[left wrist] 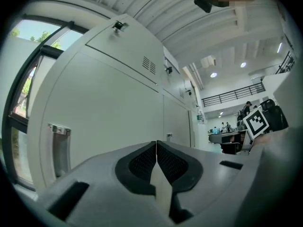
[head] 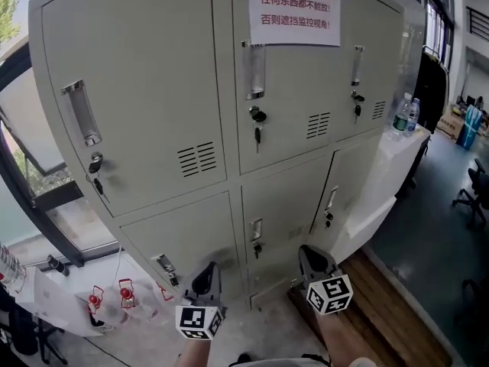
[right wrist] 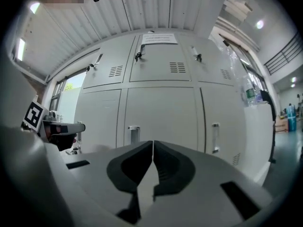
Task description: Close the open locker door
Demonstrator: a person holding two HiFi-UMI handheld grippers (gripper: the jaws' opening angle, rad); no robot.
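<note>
A pale grey locker cabinet (head: 229, 128) with two rows of three doors fills the head view. Every door looks flush with its frame; I cannot make out one standing open. The right gripper view shows the same flat front (right wrist: 161, 108), with the lower middle door's handle (right wrist: 133, 134) straight ahead. My left gripper (head: 206, 277) is low in front of the lower left door (head: 191, 243), shut and empty (left wrist: 156, 143). My right gripper (head: 313, 262) hangs before the lower middle door (head: 279, 205), also shut and empty (right wrist: 153, 143). Neither touches the cabinet.
A printed paper notice (head: 294, 10) is stuck to the upper middle door. Two water bottles (head: 405, 117) stand on a white counter (head: 397, 159) right of the lockers. Small red-capped items (head: 126, 293) sit on the floor at left, by a window. An office chair (head: 477, 189) is far right.
</note>
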